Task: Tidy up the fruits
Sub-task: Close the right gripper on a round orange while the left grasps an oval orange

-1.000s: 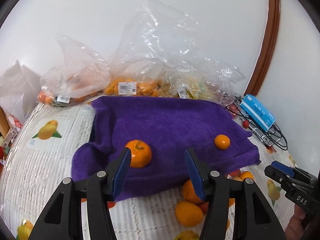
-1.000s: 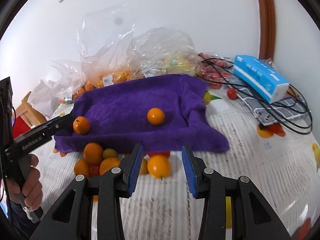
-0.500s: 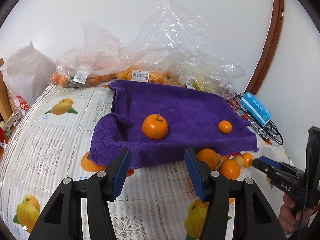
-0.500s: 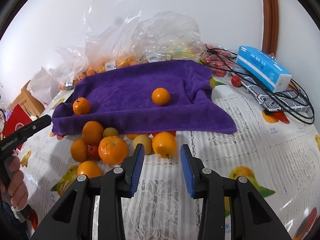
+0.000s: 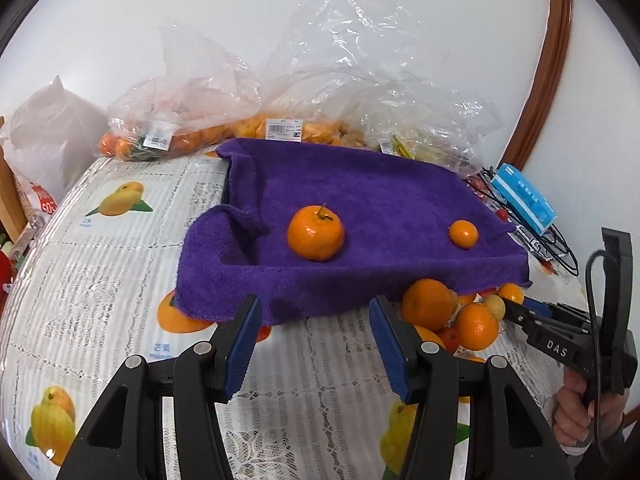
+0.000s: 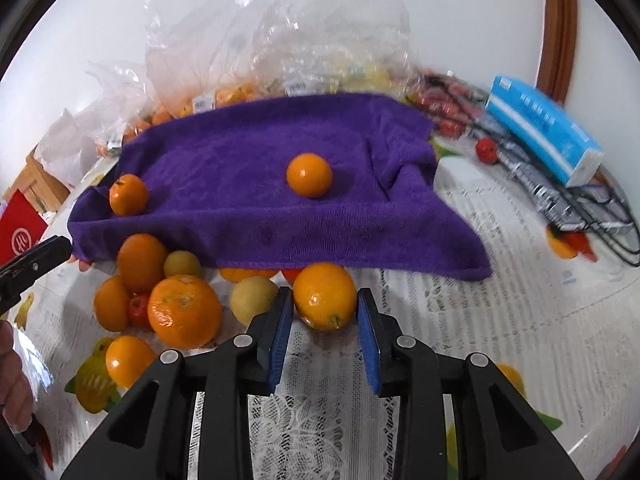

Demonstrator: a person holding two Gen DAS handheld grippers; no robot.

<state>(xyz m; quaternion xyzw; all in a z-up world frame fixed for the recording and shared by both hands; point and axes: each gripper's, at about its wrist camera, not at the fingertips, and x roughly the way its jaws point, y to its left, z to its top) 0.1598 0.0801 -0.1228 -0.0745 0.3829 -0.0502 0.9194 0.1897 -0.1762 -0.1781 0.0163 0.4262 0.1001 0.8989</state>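
A purple towel lies on the table with a stemmed tangerine and a small orange on it. A pile of loose fruit sits at the towel's front edge. My right gripper is open, its jaws on either side of a yellow-orange fruit, not closed on it. My left gripper is open and empty, in front of the towel's near edge.
Clear plastic bags of fruit line the back wall. A blue tissue pack and black cables lie at the right. A red box stands at the left. The tablecloth has fruit prints.
My right gripper has moved forward until its jaws flank the yellow-orange fruit. My left gripper has drawn back from the towel, leaving the tangerine lying on it.
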